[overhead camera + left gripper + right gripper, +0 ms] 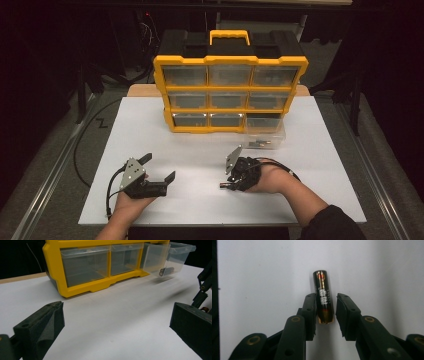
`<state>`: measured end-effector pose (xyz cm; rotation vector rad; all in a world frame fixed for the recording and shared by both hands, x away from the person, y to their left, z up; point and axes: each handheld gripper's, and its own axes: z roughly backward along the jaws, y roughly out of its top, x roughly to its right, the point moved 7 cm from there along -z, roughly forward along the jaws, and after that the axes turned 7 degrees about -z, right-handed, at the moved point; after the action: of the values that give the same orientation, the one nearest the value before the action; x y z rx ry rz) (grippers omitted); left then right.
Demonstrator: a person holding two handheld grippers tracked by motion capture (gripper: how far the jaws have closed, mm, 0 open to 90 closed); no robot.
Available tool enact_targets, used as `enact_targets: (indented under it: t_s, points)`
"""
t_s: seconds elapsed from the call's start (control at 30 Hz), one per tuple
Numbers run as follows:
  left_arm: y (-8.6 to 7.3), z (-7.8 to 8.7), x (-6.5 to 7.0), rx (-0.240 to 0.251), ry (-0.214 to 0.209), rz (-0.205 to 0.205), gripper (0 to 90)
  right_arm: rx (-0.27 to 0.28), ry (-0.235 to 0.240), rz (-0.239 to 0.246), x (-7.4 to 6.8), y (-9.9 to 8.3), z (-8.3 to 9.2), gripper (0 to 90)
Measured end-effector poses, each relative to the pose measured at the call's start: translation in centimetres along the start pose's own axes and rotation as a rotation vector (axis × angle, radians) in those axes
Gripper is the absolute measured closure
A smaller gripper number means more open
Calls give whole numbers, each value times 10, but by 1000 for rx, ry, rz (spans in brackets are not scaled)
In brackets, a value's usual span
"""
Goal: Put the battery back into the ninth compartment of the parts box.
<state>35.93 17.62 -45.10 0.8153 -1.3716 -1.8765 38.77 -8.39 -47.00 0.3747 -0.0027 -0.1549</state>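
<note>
The right claw (pixel 325 312) is pinching a battery (pixel 323 297) over the white counter (pixel 262 277); the left claw (pixel 115 325) is resting spread wide.

A black battery (pixel 323 297) with copper-coloured ends lies between the jaws of the right hand-held gripper (pixel 325 312), its far end reaching beyond the jaw tips. The left jaw touches it; a narrow gap shows at the right jaw.
</note>
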Motion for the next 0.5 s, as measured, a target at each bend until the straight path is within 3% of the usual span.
enact_targets:
  t_s: [0.13, 0.5]
  points:
    - [-1, 0, 1, -6, -4, -4, 2, 4, 1, -8, 1, -1, 1, 781]
    - [-1, -1, 0, -10, -4, -8, 2, 22, 3, -3, -1, -2, 7, 786]
